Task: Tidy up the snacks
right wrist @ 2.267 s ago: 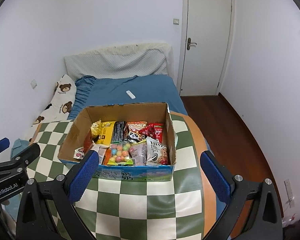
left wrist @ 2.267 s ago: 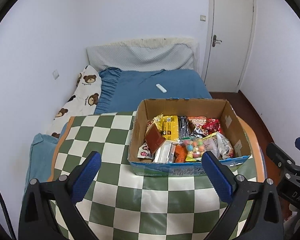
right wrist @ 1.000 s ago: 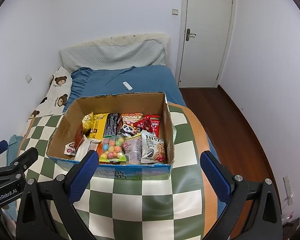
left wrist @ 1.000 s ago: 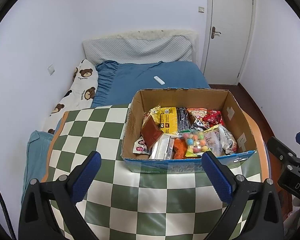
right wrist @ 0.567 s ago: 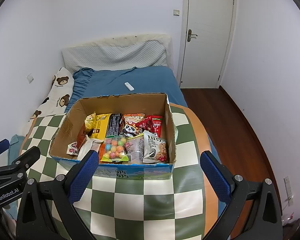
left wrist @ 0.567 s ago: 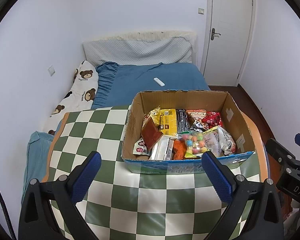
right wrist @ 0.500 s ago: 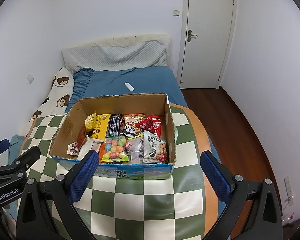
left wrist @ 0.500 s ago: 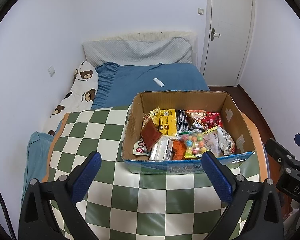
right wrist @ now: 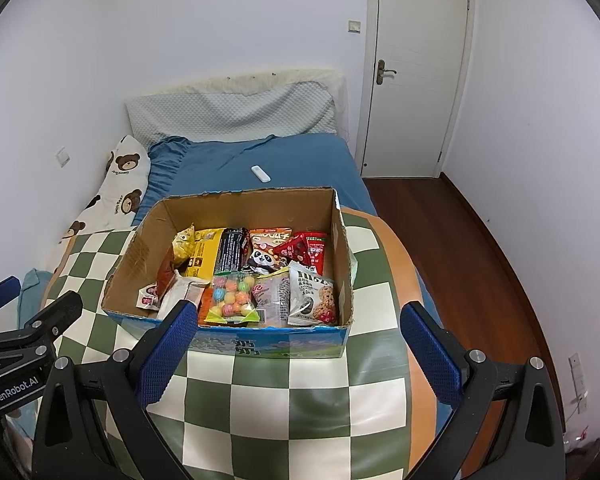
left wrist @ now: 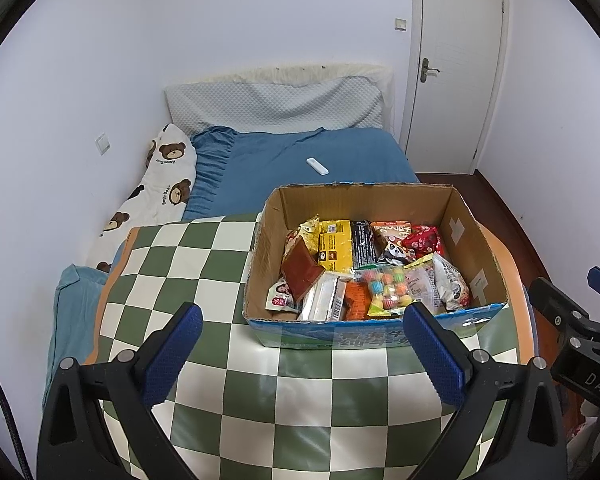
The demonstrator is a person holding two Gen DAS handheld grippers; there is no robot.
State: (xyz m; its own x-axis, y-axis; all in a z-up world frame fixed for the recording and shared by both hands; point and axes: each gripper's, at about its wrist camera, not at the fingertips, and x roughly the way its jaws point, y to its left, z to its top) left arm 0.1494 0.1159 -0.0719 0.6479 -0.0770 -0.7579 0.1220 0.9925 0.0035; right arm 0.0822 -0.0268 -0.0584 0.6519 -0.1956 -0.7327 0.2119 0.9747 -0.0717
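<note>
Bedroom, checkered table [left wrist: 204, 264] before bed. Box [right wrist: 236, 210] of snacks [right wrist: 228, 300] sits on it. Left gripper [left wrist: 300, 344] and right gripper [right wrist: 298, 340] hover level near the box, jaws spread wide, empty.

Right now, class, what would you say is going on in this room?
A person holds two hand-held grippers, both open and empty, above a green-and-white checkered table. The left gripper and the right gripper hover just short of an open brown cardboard box full of snack packets, such as a clear bag of coloured candy balls. Nothing has been lifted out yet.
</note>
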